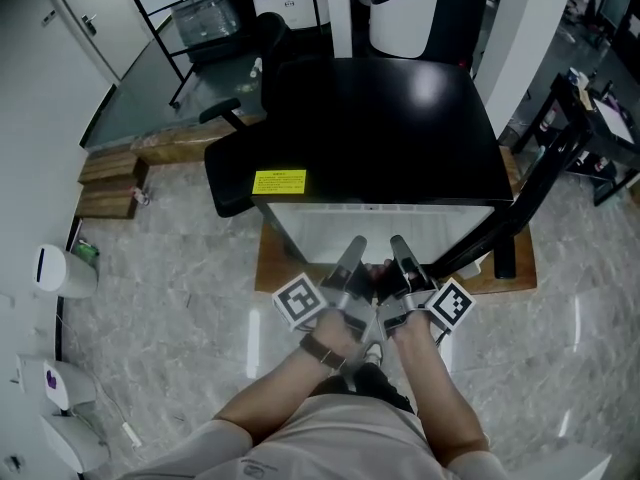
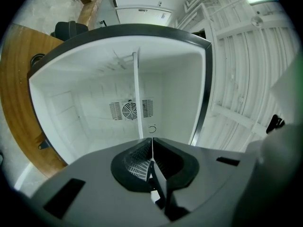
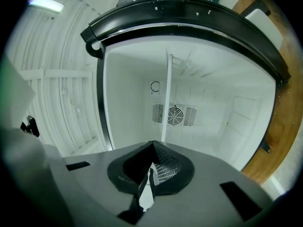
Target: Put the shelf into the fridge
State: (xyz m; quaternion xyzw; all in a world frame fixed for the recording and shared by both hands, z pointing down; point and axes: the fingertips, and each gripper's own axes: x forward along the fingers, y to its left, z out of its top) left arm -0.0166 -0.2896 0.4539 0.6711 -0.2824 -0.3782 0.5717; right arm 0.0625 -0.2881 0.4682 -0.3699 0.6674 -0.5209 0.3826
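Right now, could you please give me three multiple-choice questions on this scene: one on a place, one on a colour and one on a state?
1. Where in the fridge is the round fan vent?
A. on its outer top
B. on its back wall
C. on its floor

2. What colour is the label on the fridge's top?
A. red
B. blue
C. yellow

3. How does the left gripper stand?
A. open and empty
B. shut on the shelf's edge
C. shut on a bottle

Answers:
1 B: it sits at the far end of the white cavity.
2 C: it shows yellow against the black top in the head view.
3 B: its jaws meet on the thin white pane.
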